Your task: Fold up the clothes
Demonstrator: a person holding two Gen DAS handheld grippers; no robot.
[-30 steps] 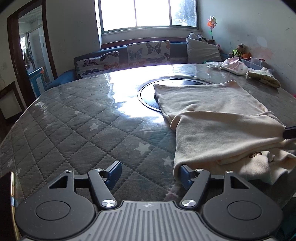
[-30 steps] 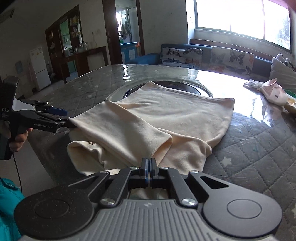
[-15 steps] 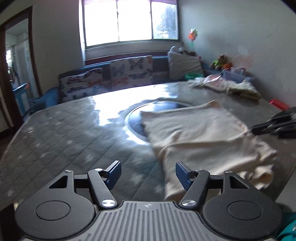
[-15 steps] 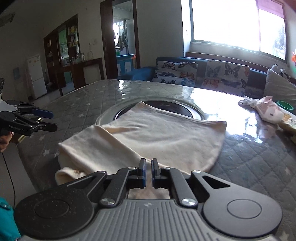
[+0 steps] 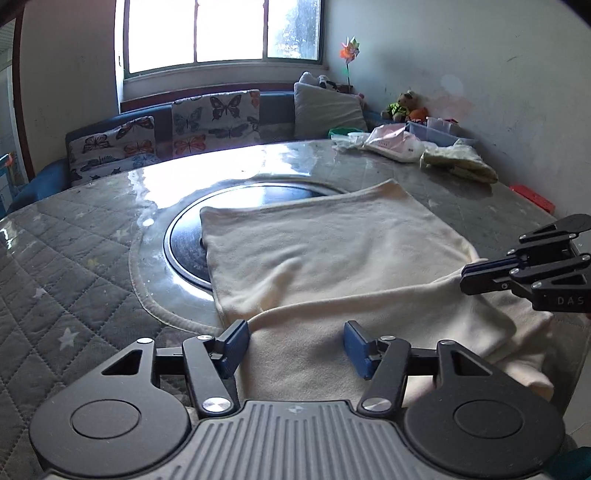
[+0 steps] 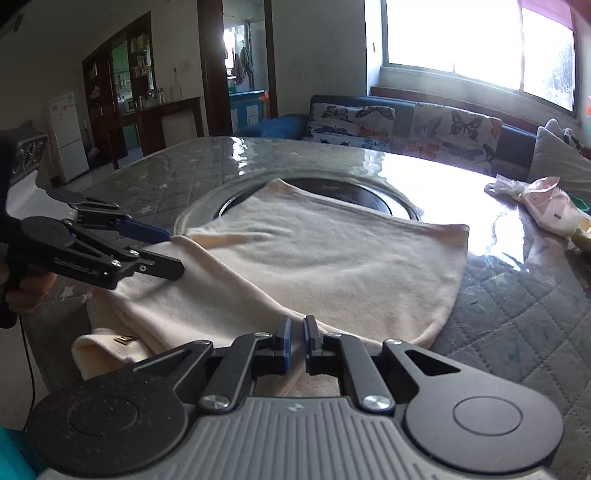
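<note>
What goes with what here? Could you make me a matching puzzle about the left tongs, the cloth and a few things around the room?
Things:
1. left tongs
2. cream garment
3. butterfly cushions
4. white fridge

Places or states:
A. on the blue sofa under the window
B. spread wide open
C. standing beside the dark cabinet
D. lying partly over the dark round inset

Pairs: 1-B, 2-D, 3-A, 4-C
</note>
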